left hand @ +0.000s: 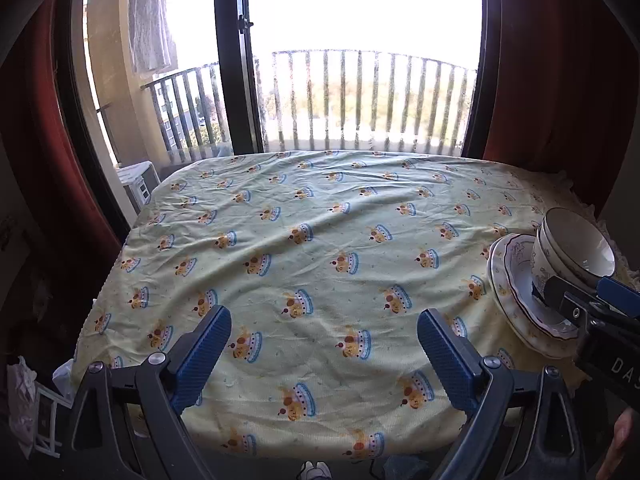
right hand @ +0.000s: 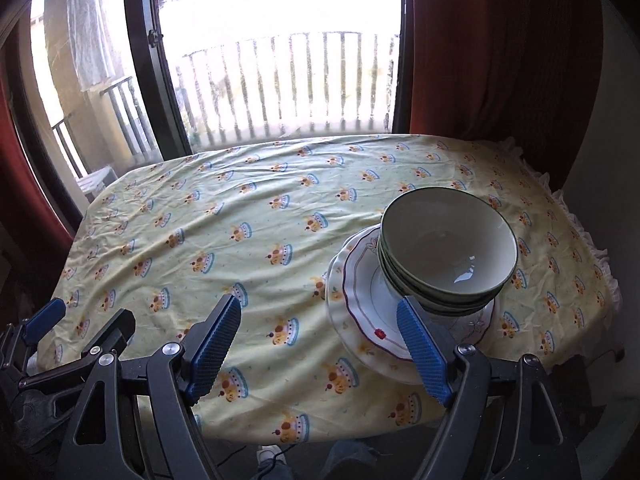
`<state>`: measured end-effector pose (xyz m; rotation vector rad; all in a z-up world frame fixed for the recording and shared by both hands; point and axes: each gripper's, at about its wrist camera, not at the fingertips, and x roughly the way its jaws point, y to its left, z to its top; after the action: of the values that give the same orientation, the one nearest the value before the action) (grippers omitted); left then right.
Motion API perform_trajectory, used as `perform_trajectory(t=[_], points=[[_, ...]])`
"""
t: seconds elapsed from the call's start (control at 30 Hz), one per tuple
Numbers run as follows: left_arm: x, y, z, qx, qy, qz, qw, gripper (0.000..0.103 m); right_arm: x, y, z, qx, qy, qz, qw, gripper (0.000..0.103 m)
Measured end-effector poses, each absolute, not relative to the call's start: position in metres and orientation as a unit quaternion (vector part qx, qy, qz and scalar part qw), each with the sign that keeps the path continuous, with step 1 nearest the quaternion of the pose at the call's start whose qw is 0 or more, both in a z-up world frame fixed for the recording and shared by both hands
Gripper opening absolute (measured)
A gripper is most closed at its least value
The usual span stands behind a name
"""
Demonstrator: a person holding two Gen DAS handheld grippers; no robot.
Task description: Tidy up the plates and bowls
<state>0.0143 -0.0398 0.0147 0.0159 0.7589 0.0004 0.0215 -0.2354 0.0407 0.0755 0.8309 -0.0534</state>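
Left gripper: spread wide, nothing between the fingers, hovering over the near edge of the table, probably idle.

Right gripper: spread, empty, at the near edge, one finger just in front of the plates; likely lined up for a grasp.

Plates: stacked near the near right corner.

Bowls: nested on the plates, one compact pile.

Tablecloth: covering the table to its far edge.
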Motion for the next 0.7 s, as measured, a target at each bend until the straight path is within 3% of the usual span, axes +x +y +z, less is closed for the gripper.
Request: perform_trajectory(t=[0.7], points=[[-0.004, -0.039, -0.004, -0.011, 0.366, -0.033, 0.930, 0.098, -0.010, -0.222, 0.009, 0.031, 0.384, -0.047, 0.922, 0.084]])
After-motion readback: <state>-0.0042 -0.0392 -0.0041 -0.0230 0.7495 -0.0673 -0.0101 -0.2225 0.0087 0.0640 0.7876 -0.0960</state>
